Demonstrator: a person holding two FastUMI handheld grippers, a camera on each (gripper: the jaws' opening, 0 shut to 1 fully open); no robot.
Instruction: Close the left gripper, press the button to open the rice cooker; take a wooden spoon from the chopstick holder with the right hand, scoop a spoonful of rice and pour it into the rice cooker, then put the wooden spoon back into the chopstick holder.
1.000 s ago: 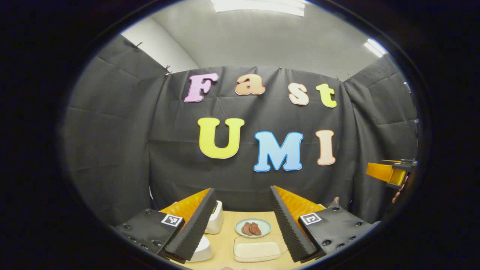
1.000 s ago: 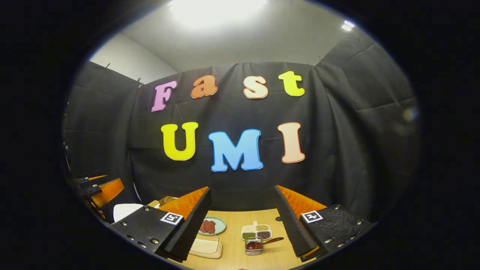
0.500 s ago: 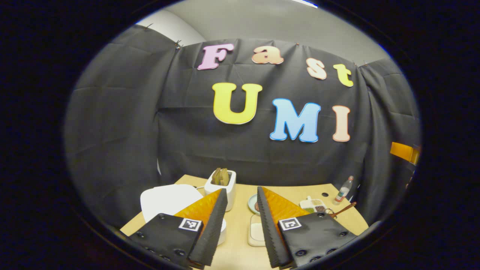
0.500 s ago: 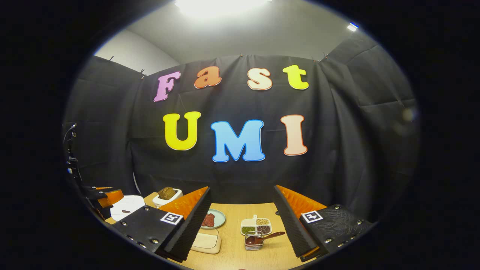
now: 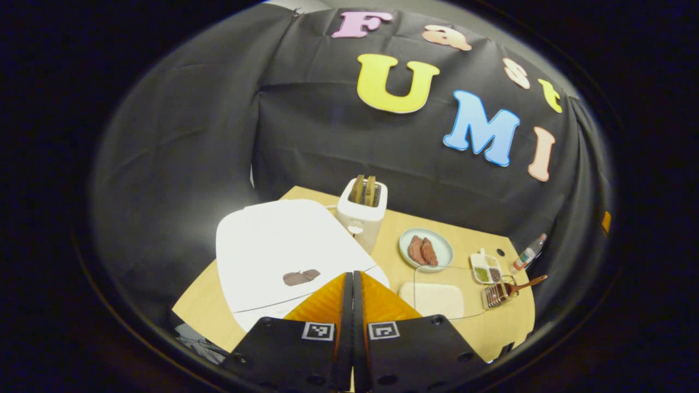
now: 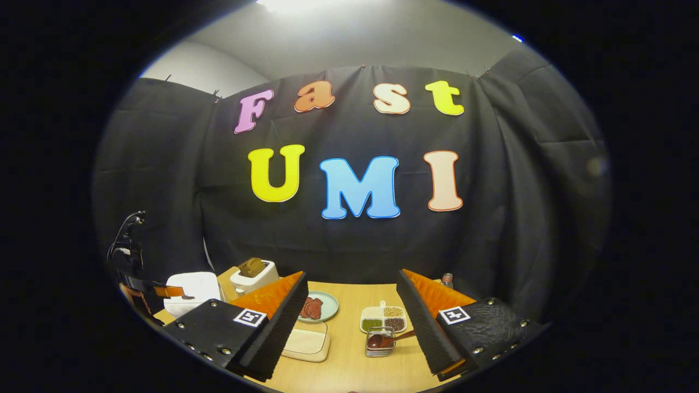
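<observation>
**Left claw pressed together above cooker lid**

Black cloth walls enclose a wooden table (image 5: 494, 333) on 3 sides. At the table's left end the white rice cooker (image 5: 284, 245) is seen with its lid down; the button cannot be picked out. The left gripper (image 5: 353, 289) is held above the cooker's near edge, its 2 fingers pressed together with nothing between them, probably so that one blunt tip can be used for the press. The right gripper (image 6: 352, 316) is held back over the table's near side, fingers spread wide and empty, judged to be kept ready for the spoon. The spoon (image 6: 389, 340) is seen lying in the small holder (image 6: 378, 349) between those fingers, handle angled out to the right for an easy pinch. A tray of rice (image 5: 434, 299) lies between cooker and holder. The cooker is not yet opened.
</observation>
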